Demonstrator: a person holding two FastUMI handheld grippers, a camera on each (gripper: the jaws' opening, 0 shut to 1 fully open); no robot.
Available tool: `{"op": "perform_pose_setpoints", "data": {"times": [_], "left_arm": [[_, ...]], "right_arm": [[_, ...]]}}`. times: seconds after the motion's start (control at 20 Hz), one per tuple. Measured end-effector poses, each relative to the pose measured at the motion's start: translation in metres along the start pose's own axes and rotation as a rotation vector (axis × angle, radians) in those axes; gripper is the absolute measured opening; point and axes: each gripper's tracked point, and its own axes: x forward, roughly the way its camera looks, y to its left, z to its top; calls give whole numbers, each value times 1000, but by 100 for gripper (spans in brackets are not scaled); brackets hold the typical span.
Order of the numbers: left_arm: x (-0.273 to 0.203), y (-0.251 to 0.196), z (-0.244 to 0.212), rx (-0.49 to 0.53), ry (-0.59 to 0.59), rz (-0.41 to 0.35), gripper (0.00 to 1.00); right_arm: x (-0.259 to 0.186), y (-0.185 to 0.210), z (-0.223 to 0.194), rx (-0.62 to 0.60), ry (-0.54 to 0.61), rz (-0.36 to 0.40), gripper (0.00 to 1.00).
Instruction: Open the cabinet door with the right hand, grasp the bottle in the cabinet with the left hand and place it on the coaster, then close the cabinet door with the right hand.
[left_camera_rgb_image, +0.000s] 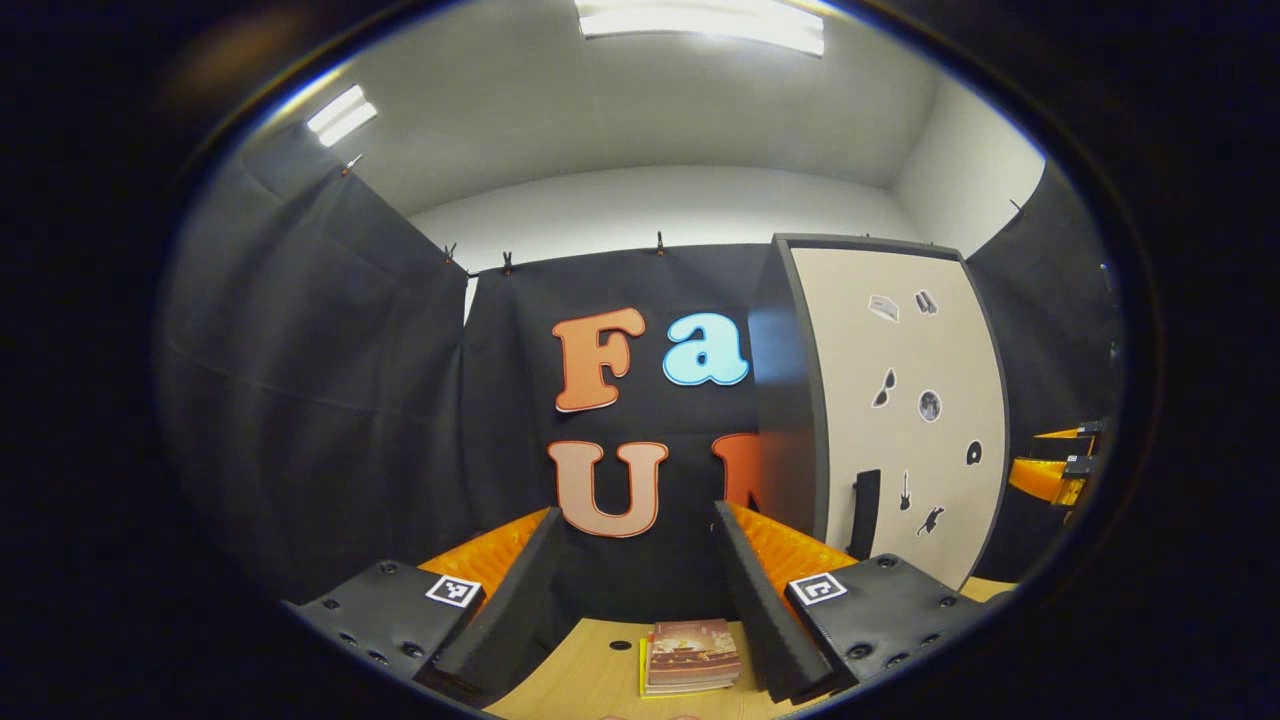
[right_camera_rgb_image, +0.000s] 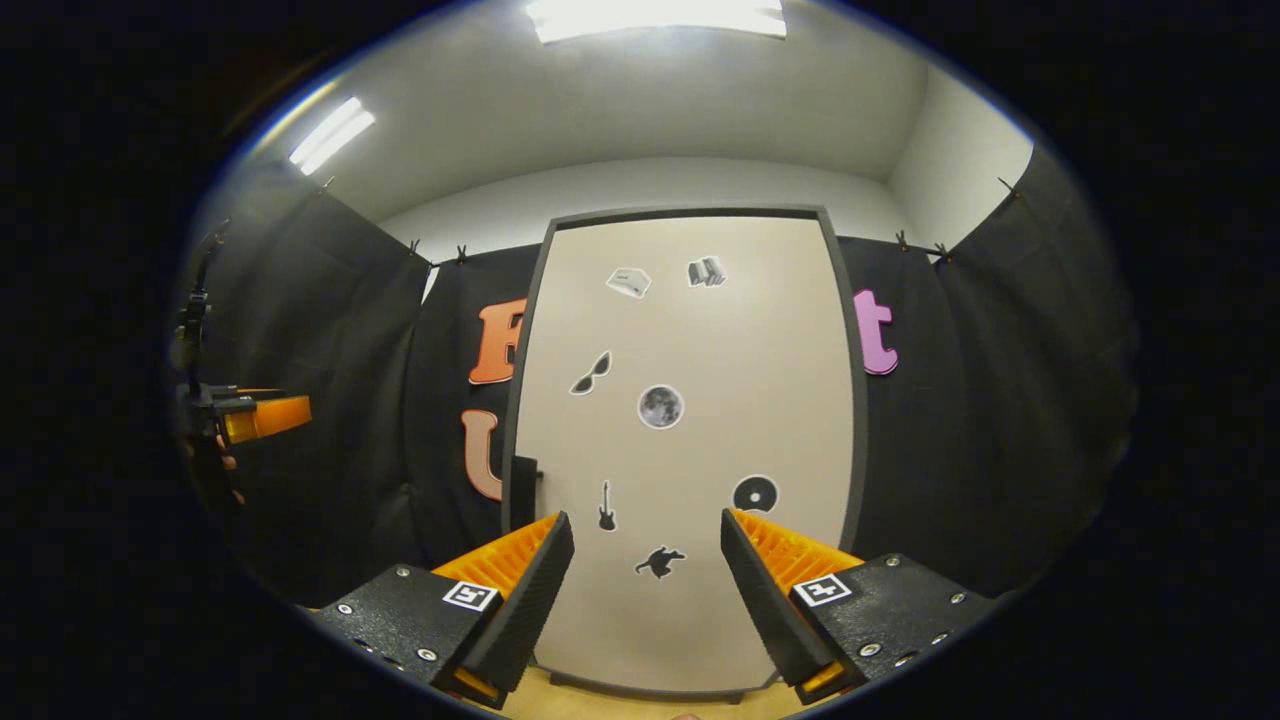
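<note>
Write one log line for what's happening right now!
stage: before opening | cabinet door: closed | door handle: untouched | right gripper: open, facing door | left gripper: open, holding nothing | books: on table

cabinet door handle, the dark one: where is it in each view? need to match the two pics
Left gripper view: the handle is right of centre, low on the cabinet door's left edge, just above the left tongs' right-hand finger.
Right gripper view: the handle is left of centre, on the door's left edge, above the right tongs' left-hand finger.
Shared landmark: the guitar sticker just right of the handle.
</note>
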Motion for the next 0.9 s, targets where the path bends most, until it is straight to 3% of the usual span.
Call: {"op": "perform_pose_setpoints", "data": {"times": [0.35,0.4,0.45,0.5,0.6,0.7,0.9], "left_arm": [[-11,37,-22,20,51,60,96],[-12,42,-23,28,55,70,100],[-13,47,-22,35,54,81,96],[-15,50,-23,40,56,90,92],[-17,56,-27,41,67,99,96],[-19,62,-30,55,81,109,92],[-15,69,-33,69,102,121,96]], "right_arm": [[65,55,-38,79,106,88,92],[73,63,-44,89,124,99,92],[82,70,-47,101,137,105,92],[92,75,-51,109,153,107,92],[110,88,-66,126,191,105,91],[124,95,-75,135,227,100,88],[146,99,-88,135,258,51,82]]}}
